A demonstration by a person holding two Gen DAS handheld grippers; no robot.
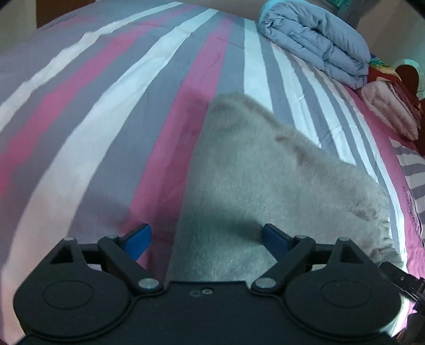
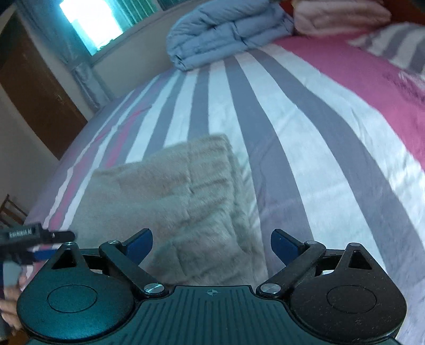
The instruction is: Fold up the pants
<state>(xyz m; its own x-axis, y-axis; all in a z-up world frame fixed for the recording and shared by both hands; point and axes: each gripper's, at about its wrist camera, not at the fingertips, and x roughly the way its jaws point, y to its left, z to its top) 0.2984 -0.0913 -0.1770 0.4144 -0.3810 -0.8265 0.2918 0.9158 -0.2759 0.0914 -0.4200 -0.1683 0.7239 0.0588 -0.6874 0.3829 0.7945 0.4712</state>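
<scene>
Both tongs, left and right, hang released above the folded grey pants (fuzzy fabric), which lie on the striped bed, nothing gripped.

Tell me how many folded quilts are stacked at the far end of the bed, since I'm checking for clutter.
2: a blue quilt at the far end of the striped bed, and a pink quilt beside it. Others may lie out of frame.
</scene>
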